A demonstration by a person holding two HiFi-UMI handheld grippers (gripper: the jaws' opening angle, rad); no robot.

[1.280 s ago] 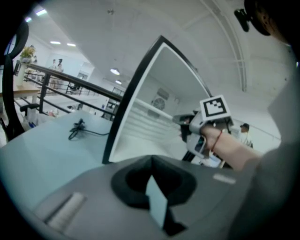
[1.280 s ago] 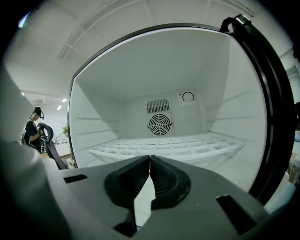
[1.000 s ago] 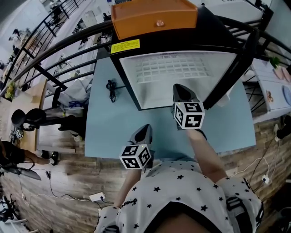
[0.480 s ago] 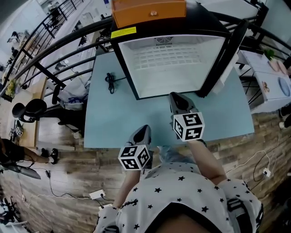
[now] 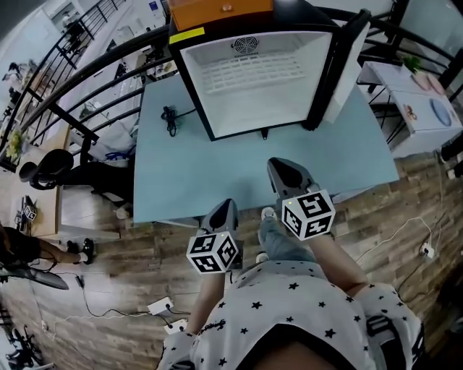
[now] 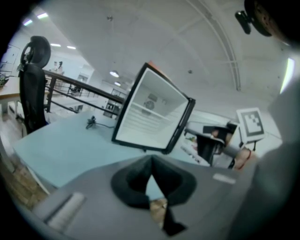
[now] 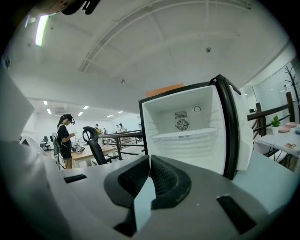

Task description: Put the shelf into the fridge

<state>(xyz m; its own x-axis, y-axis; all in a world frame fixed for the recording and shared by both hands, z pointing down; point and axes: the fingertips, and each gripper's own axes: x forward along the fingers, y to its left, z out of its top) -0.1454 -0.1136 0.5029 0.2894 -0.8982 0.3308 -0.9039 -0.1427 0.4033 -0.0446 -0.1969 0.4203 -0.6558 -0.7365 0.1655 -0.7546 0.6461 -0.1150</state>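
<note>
Compared with a second ago, both grippers have backed away from the fridge. The right gripper was right up at the opening, and now it hangs over the near part of the blue table. The left gripper sits lower, at the table's near edge. The fridge itself has slid up toward the top of the head view.

The shelf is inside the fridge, a white wire rack spanning the cabinet just below the round fan grille. How its ends sit on the side walls is too small to make out. From the head view it's just a pale grid deep in the box.

Both tongs are closed with nothing in them. In each gripper view the dark pads meet at the tips, with only table or floor showing through the gap behind them.

The door stands open on the right and is seen nearly edge-on, so its inner face barely shows. An orange box sits on top of the fridge and is cut off by the frame's top edge. A black cable lies coiled on the table just left of the fridge.

In the left gripper view the fridge looks tilted, and the right gripper's marker cube pokes in at the right. Far back in the right gripper view a person stands near an office chair.
</note>
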